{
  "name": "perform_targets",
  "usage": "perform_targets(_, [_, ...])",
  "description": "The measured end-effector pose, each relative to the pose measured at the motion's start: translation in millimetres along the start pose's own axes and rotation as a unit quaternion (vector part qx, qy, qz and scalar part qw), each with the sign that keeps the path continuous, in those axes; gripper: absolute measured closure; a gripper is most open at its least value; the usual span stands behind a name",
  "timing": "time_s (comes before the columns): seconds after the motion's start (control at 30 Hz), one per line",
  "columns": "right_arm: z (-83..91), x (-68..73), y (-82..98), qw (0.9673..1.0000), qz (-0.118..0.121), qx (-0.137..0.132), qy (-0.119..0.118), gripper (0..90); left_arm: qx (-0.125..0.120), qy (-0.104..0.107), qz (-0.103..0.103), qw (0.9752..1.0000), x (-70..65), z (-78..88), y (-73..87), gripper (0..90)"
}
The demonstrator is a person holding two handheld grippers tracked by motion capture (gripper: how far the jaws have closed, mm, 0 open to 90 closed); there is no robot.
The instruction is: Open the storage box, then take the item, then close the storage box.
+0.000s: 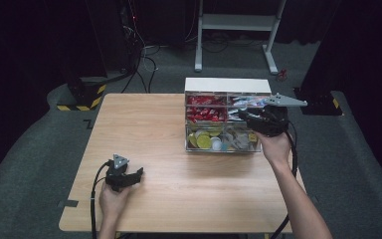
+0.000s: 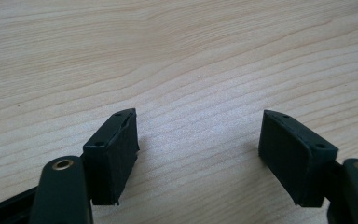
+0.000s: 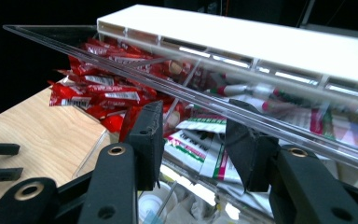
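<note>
Packet (image 3: 200,147) – right gripper (image 3: 193,140) closed on it, left gripper (image 2: 198,149) open

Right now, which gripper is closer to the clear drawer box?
Right. The right gripper is at the clear drawer box; the left gripper rests apart over bare table.

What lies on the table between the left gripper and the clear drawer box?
Only bare wood. In the high view, nothing sits on the table between the left gripper and the clear drawer box.
</note>
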State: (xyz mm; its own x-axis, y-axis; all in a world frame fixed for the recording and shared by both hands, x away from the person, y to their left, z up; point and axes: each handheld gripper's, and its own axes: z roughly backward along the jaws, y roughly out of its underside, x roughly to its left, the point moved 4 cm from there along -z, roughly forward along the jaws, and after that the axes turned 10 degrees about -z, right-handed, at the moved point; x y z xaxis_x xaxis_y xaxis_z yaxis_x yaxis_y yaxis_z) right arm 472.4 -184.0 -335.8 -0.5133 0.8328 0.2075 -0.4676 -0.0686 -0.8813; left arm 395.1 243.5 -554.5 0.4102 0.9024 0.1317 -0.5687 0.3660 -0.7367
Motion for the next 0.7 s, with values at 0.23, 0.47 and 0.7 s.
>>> perform_targets(0.23, [4.6,-0.9,-7.7,1.0000,0.006,-0.002,0.006,56.8,0.000,0.000,0.001,1.0000,-0.9,0.0,0.0,28.7])
perform_targets(0.47, [6.8,-3.9,-7.6,0.9999,0.006,-0.002,0.008,56.8,0.000,0.004,0.001,1.0000,-0.7,0.0,-0.1,28.3])
perform_targets(0.7, [6.6,-4.3,-9.9,0.9999,0.013,-0.003,0.007,55.7,0.000,0.006,0.001,1.0000,-0.9,-2.1,-2.2,26.7])
